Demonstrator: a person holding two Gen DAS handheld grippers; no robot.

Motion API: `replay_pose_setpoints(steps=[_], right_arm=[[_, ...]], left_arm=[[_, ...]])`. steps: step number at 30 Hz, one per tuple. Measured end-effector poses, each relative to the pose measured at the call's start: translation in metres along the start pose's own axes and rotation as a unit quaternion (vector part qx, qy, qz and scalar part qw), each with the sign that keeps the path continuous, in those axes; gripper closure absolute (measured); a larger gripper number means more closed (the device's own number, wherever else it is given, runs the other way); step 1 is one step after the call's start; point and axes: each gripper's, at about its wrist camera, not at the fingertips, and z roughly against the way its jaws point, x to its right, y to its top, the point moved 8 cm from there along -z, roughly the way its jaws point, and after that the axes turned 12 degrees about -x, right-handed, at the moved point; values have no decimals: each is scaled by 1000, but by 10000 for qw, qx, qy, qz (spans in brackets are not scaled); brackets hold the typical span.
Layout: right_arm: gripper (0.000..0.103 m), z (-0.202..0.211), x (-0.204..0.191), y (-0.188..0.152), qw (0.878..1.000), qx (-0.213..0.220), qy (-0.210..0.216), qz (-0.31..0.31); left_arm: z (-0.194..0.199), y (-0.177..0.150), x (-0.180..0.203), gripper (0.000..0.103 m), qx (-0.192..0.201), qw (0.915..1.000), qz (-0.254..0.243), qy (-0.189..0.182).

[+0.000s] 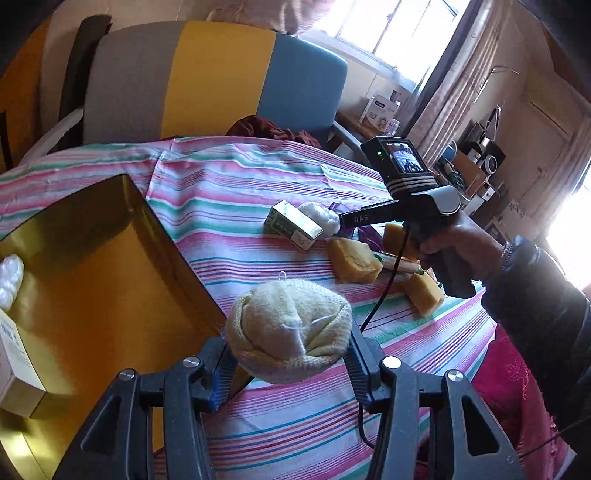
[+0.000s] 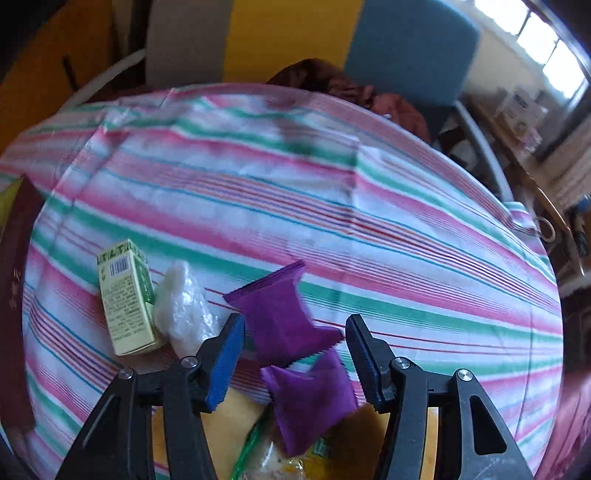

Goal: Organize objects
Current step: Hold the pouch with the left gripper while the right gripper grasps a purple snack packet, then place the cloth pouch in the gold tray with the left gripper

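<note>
Left gripper (image 1: pixel 288 363) clamped on a rolled cream sock (image 1: pixel 288 328), fingers (image 1: pixel 360 363) pressing both flanks, bundle lifted clear of the striped cloth (image 1: pixel 229 184). Gold-lined open box (image 1: pixel 96 266) just to the left of the held sock, near edge almost level with it; a white box (image 1: pixel 14 365) and a white plastic-wrapped lump (image 1: pixel 9 278) already lying inside. Likely next: short carry leftward over the box wall, then release.

Right gripper (image 2: pixel 295 354) pointing steeply down, fingers (image 2: pixel 227 354) apart, nothing pressed. Two purple sachets (image 2: pixel 284 325) between and just beyond the fingers, touching or overlapping at a corner, long axis of the pair running roughly along the pointing line, far one tilted left. Right hand (image 1: pixel 458 245) plainly the nearer one to these. Contact with the pads hard to judge through the blur, probably none.

Green-and-cream carton (image 2: pixel 125 299) and a clear-wrapped white lump (image 2: pixel 181 314) left of the right fingers, touching each other. Yellow sponge blocks (image 1: pixel 354 260) and a green-printed packet (image 2: pixel 266 454) under the right hand.

Table covered in pink, green, white stripes. Chair with grey, yellow, blue back panels (image 1: pixel 218 74) behind; bright window (image 1: pixel 384 26) and curtains at right.
</note>
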Motion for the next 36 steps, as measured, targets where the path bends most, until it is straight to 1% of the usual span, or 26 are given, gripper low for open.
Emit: replay_pose_setpoints(steps=[2, 6, 9, 10, 11, 12, 13, 14, 20, 21, 22, 23, 25, 28, 31, 34, 36], right_arm=[[45, -6, 1, 2, 9999, -38, -86, 67], [47, -18, 3, 3, 9999, -150, 32, 22], [47, -23, 5, 2, 9996, -139, 234, -113], [45, -23, 6, 2, 9993, -130, 309, -182], [38, -23, 8, 2, 9986, -160, 427, -249], [34, -23, 8, 1, 9980, -188, 518, -299], [28, -22, 10, 1, 9979, -187, 529, -329], [26, -21, 12, 2, 9981, -154, 492, -347], [26, -16, 11, 12, 9987, -25, 426, -295], [27, -16, 9, 13, 9989, -19, 398, -265], [37, -17, 7, 14, 9990, -4, 373, -245], [67, -18, 6, 14, 9991, -22, 366, -232], [70, -21, 5, 11, 9988, -116, 395, -274], [70, -15, 2, 2, 9988, -59, 367, -321], [70, -1, 10, -6, 9979, 186, 275, -557], [70, 24, 19, -17, 9938, 535, 358, -908], [70, 41, 19, -20, 9909, 796, 423, -998]], left_arm=[[-1, 0, -2, 51, -18, 10000, 47, -35], [0, 0, -4, 51, -4, 10000, 57, -46], [1, -1, -4, 51, -20, 10000, 52, -48], [1, -2, -4, 51, -31, 10000, 52, -58], [1, -2, -4, 51, -33, 10000, 56, -67], [2, -3, -4, 51, -28, 9999, 64, -74], [3, -4, -4, 51, -26, 9999, 60, -86], [4, -4, -3, 51, -26, 9999, 55, -90], [5, -7, 0, 51, -41, 10000, 27, -85], [5, -8, 0, 51, -45, 10000, 34, -79], [6, -8, -1, 51, -42, 10000, 42, -70], [7, -9, -1, 51, -27, 10000, 43, -60], [10, -9, -2, 51, 20, 10000, 46, -41], [14, -9, -5, 51, 85, 9999, 57, -7], [22, -10, -12, 51, 151, 9998, 125, 47], [33, -13, -26, 51, 255, 9991, 289, 148], [43, -17, -40, 51, 340, 9981, 449, 245]])
